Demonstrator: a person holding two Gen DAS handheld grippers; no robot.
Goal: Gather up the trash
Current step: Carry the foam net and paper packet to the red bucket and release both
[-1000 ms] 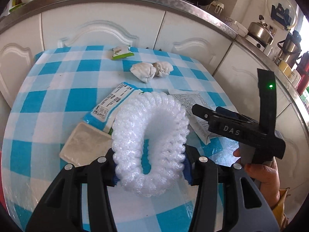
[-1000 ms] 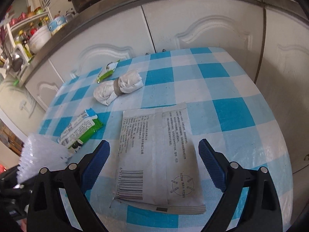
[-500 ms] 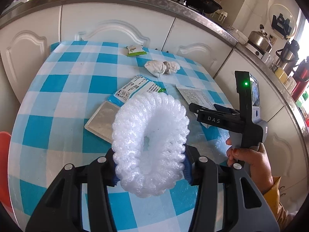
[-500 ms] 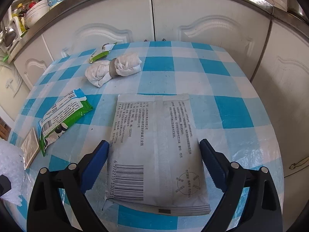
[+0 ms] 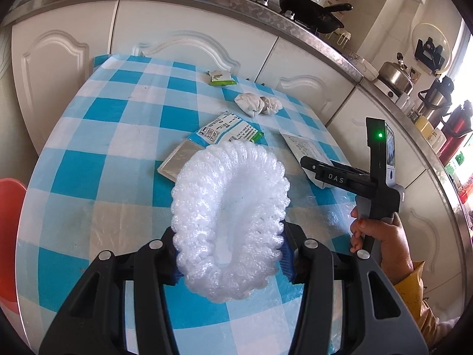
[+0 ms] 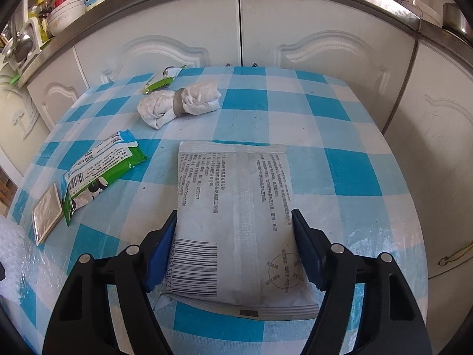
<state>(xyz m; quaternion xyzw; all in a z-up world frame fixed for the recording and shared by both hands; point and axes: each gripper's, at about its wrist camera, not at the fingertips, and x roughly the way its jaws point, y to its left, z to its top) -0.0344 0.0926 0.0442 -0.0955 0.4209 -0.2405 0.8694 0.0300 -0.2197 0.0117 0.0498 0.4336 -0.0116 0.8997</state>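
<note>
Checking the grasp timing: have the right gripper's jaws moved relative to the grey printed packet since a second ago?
Yes. The right gripper jaws are closing inward, now flanking the grey printed packet edges.

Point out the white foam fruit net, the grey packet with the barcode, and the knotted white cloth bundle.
white foam fruit net (image 5: 204, 207): left wrist view, on its left rim.
grey packet with the barcode (image 6: 236, 195): right wrist view, on its centre seam.
knotted white cloth bundle (image 6: 201, 100): right wrist view, on its right lobe.
</note>
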